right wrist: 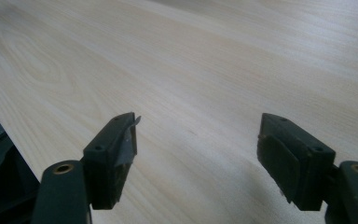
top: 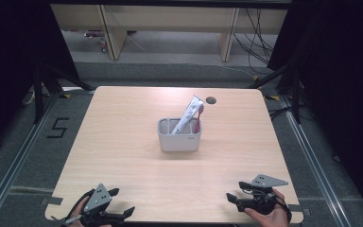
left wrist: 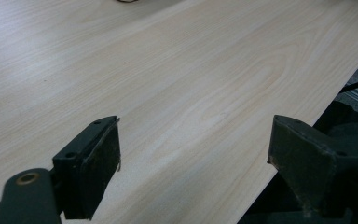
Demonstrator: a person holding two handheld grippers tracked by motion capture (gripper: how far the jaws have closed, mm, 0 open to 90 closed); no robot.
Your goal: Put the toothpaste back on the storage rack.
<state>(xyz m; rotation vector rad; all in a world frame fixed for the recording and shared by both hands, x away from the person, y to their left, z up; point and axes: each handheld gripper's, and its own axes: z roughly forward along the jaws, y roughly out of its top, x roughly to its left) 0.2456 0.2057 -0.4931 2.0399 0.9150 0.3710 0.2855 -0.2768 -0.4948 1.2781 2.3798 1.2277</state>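
We see a grey holder (top: pixel 179 137) near the middle of the pale wooden table (top: pixel 123 156), a boxy plastic tub with rounded corners and inner compartments. A white tube (top: pixel 189 113) stands in it, its long axis tilted so the top leans toward 1 o'clock, and a red-handled stick (top: pixel 198 120), perhaps a toothbrush, leans beside it the same way; which compartment each sits in we cannot tell. A small round hole (top: pixel 211 100) marks the tabletop at 1 o'clock from the holder.

Nothing lies between the holder and our grippers. The left gripper (top: pixel 123 201) sits at 7 o'clock from the holder by the near edge, the right gripper (top: pixel 235 190) at 5 o'clock, both well apart from it. In each gripper view the black, matte jaws stand wide apart over bare wood grain, with nothing between them.
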